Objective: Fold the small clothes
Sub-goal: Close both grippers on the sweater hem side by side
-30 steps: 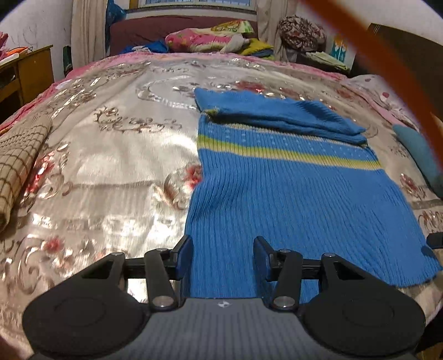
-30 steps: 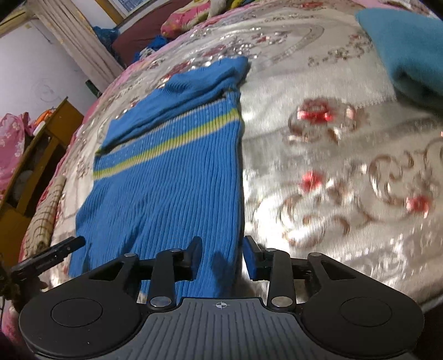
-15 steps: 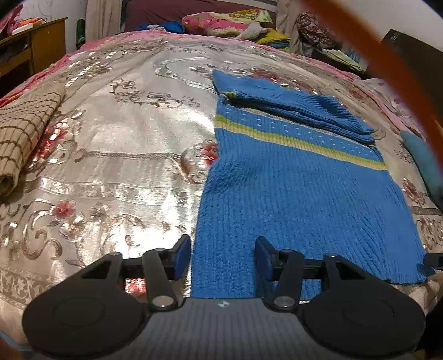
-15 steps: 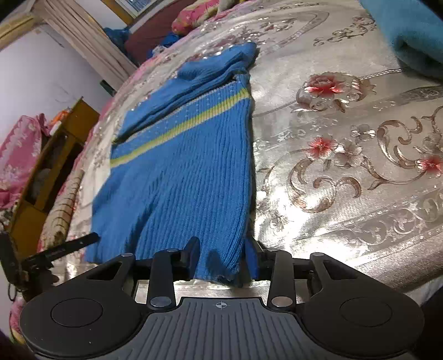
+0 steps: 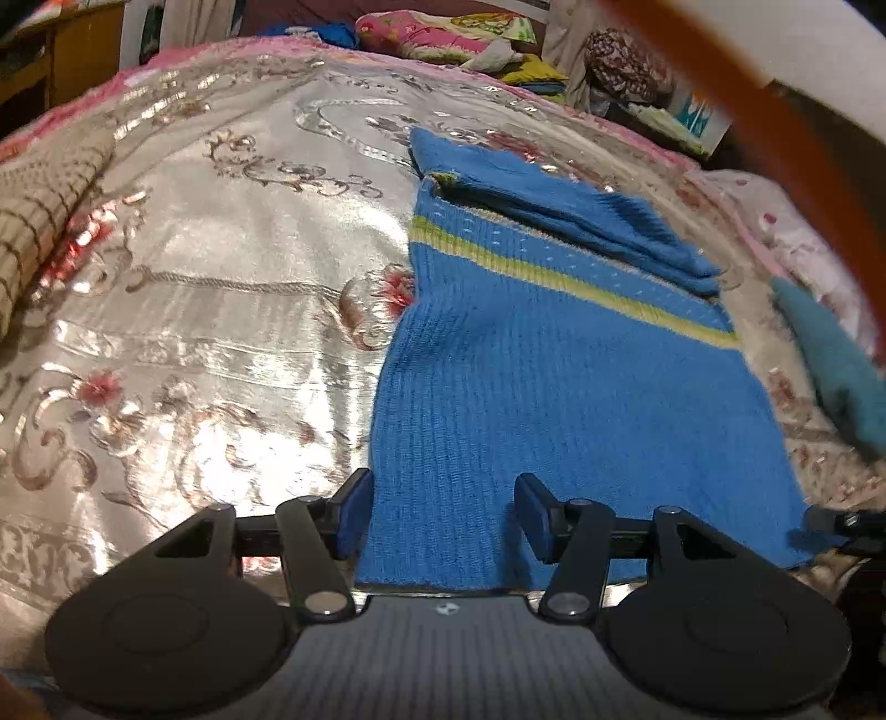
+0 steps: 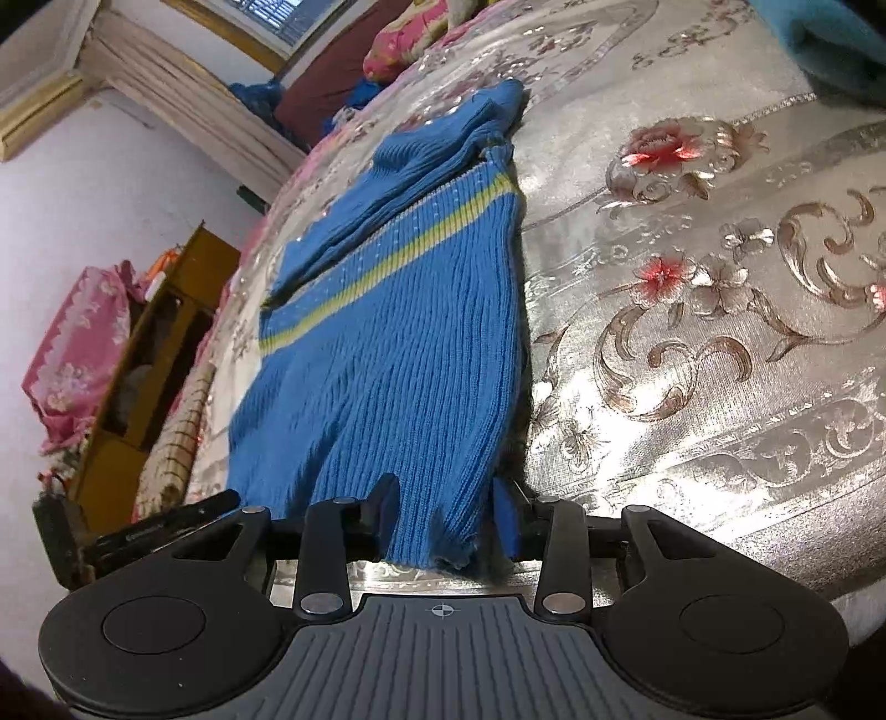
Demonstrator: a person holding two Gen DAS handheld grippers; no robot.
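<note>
A blue knit sweater (image 5: pixel 554 387) with a yellow-green stripe lies flat on the bed, its sleeves folded across the top. It also shows in the right wrist view (image 6: pixel 398 332). My left gripper (image 5: pixel 443 520) is open, its jaws set around the sweater's near left hem corner. My right gripper (image 6: pixel 448 515) is open, its jaws on either side of the near right hem corner. The right gripper's tip shows at the sweater's right corner in the left wrist view (image 5: pixel 841 523). The left gripper shows in the right wrist view (image 6: pixel 166 523).
The bed has a shiny silver floral bedspread (image 5: pixel 221 332). A folded checked cloth (image 5: pixel 39 210) lies at the left. A teal garment (image 5: pixel 836 365) lies at the right. Pillows (image 5: pixel 443 39) and clothes are piled at the headboard. A wooden cabinet (image 6: pixel 149 360) stands beside the bed.
Both grippers have moved forward onto the hem, so the sweater's near corners now sit between their open jaws. The sweater's right edge has lifted a little.
</note>
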